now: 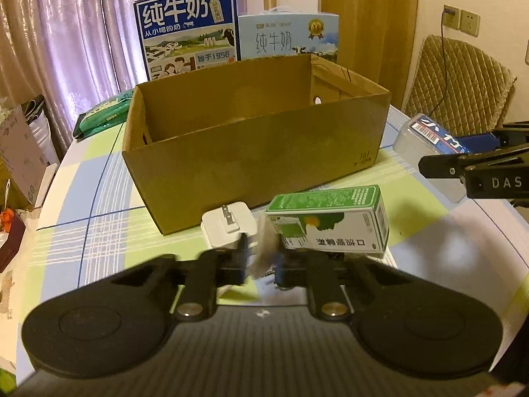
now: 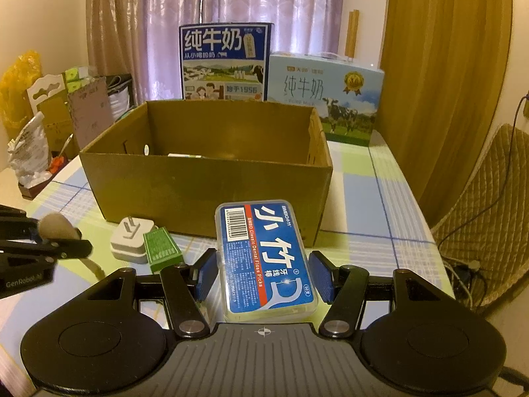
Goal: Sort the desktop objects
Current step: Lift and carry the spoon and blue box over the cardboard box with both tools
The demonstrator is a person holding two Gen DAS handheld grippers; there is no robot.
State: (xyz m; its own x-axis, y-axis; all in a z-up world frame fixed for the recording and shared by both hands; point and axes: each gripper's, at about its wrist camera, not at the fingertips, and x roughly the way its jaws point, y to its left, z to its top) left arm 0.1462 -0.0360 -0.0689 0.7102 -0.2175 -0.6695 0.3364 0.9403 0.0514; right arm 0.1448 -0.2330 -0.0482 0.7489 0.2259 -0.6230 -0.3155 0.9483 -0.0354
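Note:
My left gripper (image 1: 261,248) is shut on a beige fluffy brush head (image 1: 266,244), held above the checked tablecloth; the right wrist view shows that gripper (image 2: 62,236) at far left. Just beyond it lie a white plug adapter (image 1: 228,228) and a green-and-white medicine box (image 1: 330,221). My right gripper (image 2: 263,253) stands open astride a clear floss-pick box (image 2: 264,258) with a blue label, its blue pads close to both long sides. An open cardboard box (image 2: 205,192) stands behind everything, with a small white item (image 2: 185,155) low inside.
Two milk cartons (image 1: 188,29) (image 1: 291,36) stand behind the cardboard box. A green packet (image 1: 105,112) lies at the table's far left. A quilted chair (image 2: 489,205) is to the right; bags and small boxes (image 2: 49,122) crowd the left.

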